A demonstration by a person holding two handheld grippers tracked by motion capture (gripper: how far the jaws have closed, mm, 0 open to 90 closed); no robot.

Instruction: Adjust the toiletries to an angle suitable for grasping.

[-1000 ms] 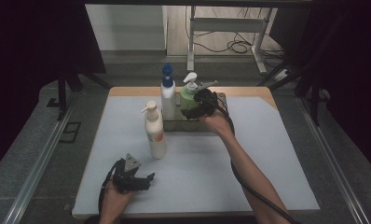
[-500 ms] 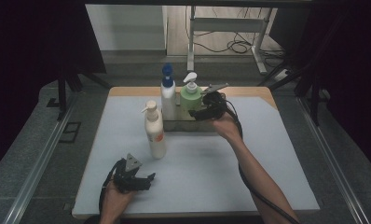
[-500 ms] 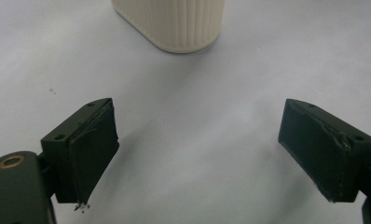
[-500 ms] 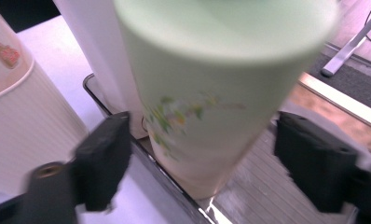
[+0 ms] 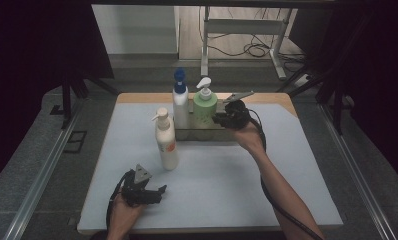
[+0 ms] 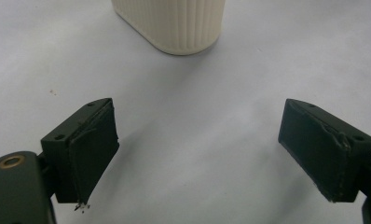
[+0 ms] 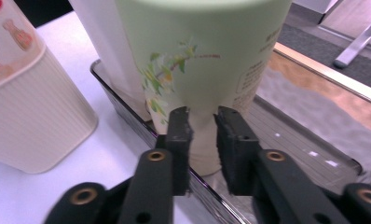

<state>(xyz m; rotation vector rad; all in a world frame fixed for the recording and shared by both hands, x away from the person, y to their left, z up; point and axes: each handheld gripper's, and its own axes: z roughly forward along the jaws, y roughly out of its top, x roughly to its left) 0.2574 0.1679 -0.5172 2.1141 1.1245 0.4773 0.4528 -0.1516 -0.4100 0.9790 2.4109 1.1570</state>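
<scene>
The green bottle (image 7: 197, 56) bears printed text; too blurred to read.

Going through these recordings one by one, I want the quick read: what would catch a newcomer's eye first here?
Three pump bottles cluster at the table's far middle: a green bottle and a blue-capped white bottle standing in a dark tray, and a cream bottle on the table before it. The right gripper sits by the green bottle, its fingers nearly together with nothing between them. The left gripper rests open near the front edge.
</scene>
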